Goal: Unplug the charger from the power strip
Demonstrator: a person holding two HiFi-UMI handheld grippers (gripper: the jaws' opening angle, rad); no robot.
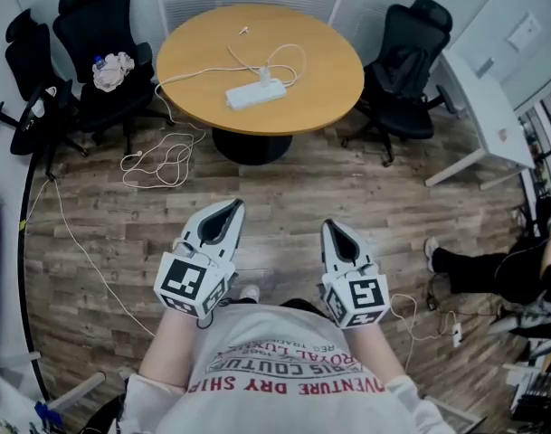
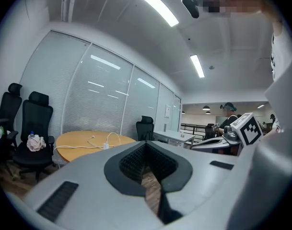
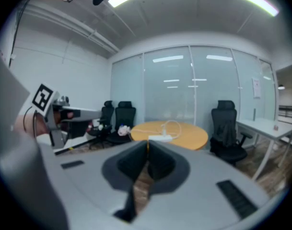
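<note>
Unplugging is not begun: the charger [image 1: 265,73] sits in the power strip [image 1: 254,93], upper centre; left tongs [image 1: 230,206] and right tongs [image 1: 335,227], clenched empty, are well apart from it.

The person is holding the left forearm [image 1: 171,340] and right forearm [image 1: 380,344] out in front at waist level. The left gripper [image 1: 230,210] is pointing level and forward, its jaws pressed together, empty. The right gripper [image 1: 333,228], just beside it, is tipping slightly downward, its jaws likewise closed on nothing.
</note>
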